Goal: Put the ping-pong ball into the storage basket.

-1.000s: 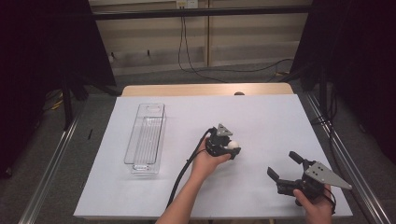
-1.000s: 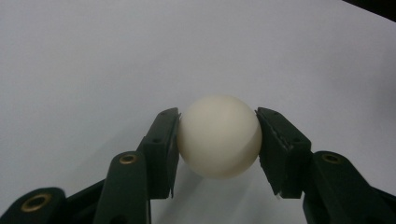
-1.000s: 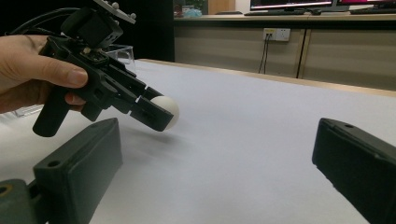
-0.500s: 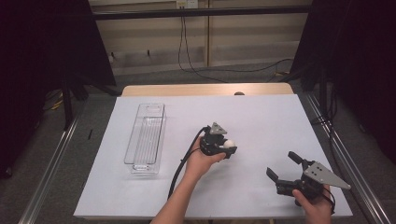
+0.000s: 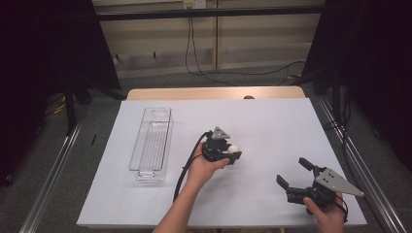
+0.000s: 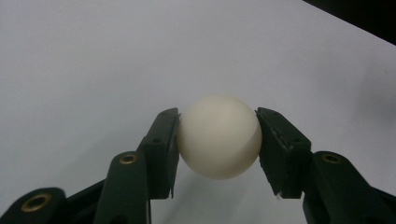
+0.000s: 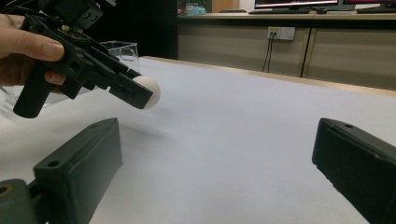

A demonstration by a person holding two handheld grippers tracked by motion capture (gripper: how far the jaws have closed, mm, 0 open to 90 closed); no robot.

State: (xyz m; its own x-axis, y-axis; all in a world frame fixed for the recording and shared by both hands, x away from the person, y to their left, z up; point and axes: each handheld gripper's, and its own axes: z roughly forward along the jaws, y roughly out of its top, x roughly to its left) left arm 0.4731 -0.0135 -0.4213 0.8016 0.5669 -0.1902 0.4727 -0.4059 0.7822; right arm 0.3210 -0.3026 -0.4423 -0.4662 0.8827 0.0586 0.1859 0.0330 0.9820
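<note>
Two black pistol-grip grippers, left and right, with brass-ringed screws (each topped by a grey triangular plate); bare forearms, black cable.

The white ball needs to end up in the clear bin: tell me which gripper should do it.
Left, probably. The left gripper already clamps the white ball and is nearer the clear bin. The right gripper sits open, off to the far side.

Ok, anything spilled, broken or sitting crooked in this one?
Nothing stands out. The left claw grips the white ball squarely, the clear tray lies flat on the white sheet, and the right claw is open.
</note>
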